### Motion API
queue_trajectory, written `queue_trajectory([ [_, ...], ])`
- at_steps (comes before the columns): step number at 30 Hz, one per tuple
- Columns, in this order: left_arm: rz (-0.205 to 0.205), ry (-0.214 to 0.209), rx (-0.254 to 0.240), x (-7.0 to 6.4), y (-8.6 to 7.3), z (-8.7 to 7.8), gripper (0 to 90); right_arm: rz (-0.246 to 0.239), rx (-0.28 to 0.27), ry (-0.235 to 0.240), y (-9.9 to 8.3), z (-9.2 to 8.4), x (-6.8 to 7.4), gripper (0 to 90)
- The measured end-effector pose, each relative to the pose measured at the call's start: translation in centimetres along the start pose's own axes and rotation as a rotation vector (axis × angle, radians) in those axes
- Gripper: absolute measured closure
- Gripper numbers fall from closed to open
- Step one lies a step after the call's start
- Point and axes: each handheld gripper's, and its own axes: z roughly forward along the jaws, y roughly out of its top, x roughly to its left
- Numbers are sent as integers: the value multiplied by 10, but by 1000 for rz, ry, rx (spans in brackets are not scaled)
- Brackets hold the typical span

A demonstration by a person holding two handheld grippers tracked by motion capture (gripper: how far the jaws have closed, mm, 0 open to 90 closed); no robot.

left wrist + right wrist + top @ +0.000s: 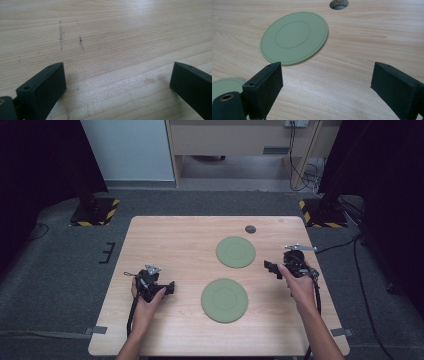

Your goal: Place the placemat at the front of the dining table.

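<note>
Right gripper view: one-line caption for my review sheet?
Open right tongs face the far green disc on the wooden table, nothing between the jaws.

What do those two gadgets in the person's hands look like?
Both are black. The left gripper and right gripper each end in two blocky black fingers with small holes, carry a grey three-cornered plate on top and trail a black cable. The forearms are bare, without sleeves.

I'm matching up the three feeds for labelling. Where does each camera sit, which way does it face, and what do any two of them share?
High view: above the person's side, looking forward and down on the wooden table; forearms, left gripper, right gripper.
Left gripper view: on the left gripper, facing bare tabletop; open jaws.
Right gripper view: on the right gripper, facing the far green plate; open jaws.
Shared: high and right gripper views show both plates, near plate included.
</note>
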Motion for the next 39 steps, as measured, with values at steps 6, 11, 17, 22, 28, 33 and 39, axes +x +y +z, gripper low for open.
queue_trajectory([
  [6, 0, 0, 0, 0, 0, 0, 0, 19, 2, -4, -9, -2, -2, 106],
  [11, 0, 0, 0, 0, 0, 0, 0, 30, 17, -15, -14, -2, -2, 99],
  [17, 0, 0, 0, 0, 0, 0, 0, 25, 32, -23, -20, -1, -2, 95],
  [22, 0, 0, 0, 0, 0, 0, 0, 21, 38, -26, -26, -2, -2, 93],
  [28, 0, 1, 0, 0, 0, 0, 0, 25, 69, -28, -33, 0, -1, 76],
  [33, -1, 1, 0, 0, 0, 0, 0, 15, 80, -33, -40, 2, 0, 76],
  [39, -1, 2, 0, 0, 0, 0, 0, 3, 98, -30, -48, 5, 4, 73],
])
